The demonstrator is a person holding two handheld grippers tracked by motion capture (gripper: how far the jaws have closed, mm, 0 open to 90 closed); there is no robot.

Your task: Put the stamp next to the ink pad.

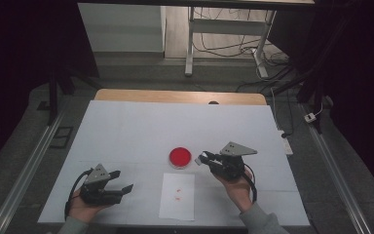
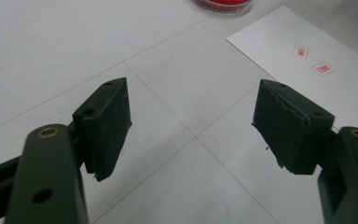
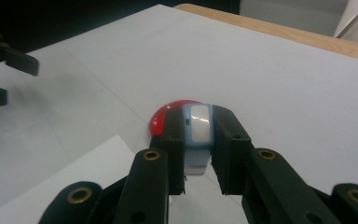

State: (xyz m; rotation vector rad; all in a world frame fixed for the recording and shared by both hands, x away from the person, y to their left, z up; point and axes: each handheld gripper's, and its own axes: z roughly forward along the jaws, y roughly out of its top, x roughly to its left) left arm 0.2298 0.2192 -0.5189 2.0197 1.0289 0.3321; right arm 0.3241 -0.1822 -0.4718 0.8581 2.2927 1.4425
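High view showed us working at a white tabletop (image 1: 126,131). Our right gripper (image 1: 205,157) had its jaws clamped on a small pale-blue stamp (image 3: 198,135), poised just beside a round red ink pad (image 1: 180,157), likely for inking. Our left gripper (image 1: 122,181) waited with jaws wide and empty near a paper sheet (image 1: 177,207) bearing two small red stamp marks (image 2: 312,59), too small to read.

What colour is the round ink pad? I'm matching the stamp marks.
Red ink pad, clearest in the high view.
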